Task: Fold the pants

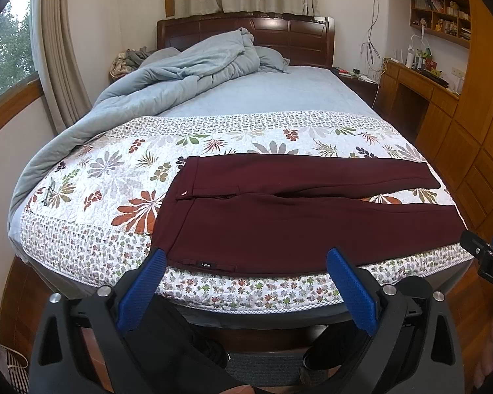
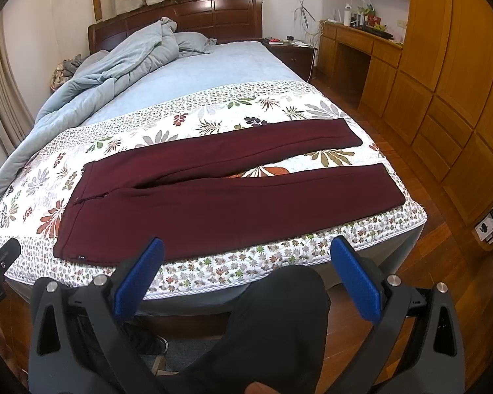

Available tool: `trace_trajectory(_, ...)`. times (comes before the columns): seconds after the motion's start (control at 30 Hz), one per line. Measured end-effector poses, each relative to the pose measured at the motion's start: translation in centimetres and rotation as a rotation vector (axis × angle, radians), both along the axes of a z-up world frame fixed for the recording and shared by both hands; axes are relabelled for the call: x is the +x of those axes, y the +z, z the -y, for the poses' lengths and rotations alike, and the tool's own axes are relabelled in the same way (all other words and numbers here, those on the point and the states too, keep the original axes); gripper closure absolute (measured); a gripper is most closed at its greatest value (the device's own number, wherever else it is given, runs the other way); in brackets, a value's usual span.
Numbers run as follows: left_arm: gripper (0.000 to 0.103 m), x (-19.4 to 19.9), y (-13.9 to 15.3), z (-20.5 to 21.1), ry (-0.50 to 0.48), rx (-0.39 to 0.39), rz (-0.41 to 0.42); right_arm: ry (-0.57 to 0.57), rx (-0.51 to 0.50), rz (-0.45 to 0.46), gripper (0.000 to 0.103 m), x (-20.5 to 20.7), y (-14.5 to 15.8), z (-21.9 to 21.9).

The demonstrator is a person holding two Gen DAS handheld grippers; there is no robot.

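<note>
Maroon pants [image 1: 295, 216] lie flat and unfolded on the floral quilt [image 1: 115, 170] at the foot of the bed, waistband to the left, both legs stretched to the right. They also show in the right wrist view [image 2: 213, 203], with a gap between the two legs. My left gripper [image 1: 246, 259] is open and empty, held just off the near bed edge in front of the waistband. My right gripper [image 2: 246, 249] is open and empty, off the near bed edge in front of the near leg. Neither touches the pants.
A crumpled grey-blue duvet [image 1: 180, 75] lies at the head and left side of the bed. A wooden headboard [image 1: 295, 36] stands behind. Wooden cabinets [image 2: 443, 82] and a desk [image 2: 361, 42] line the right wall. The person's dark-trousered legs [image 2: 272, 321] stand below the grippers.
</note>
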State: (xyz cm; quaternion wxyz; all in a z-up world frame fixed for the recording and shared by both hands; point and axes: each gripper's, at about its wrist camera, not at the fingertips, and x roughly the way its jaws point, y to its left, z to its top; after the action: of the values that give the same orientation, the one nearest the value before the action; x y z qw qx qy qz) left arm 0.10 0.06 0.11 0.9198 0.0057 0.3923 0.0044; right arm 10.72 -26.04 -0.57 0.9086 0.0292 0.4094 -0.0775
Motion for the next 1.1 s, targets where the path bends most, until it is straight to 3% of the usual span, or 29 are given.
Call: trace_trajectory(1.1, 0.004, 2.3, -2.8, 0.9, -0.021, 0.014, -0.068, -0.003, 0.001, -0.052, 0.002, 2.0, -2.3, 0.6)
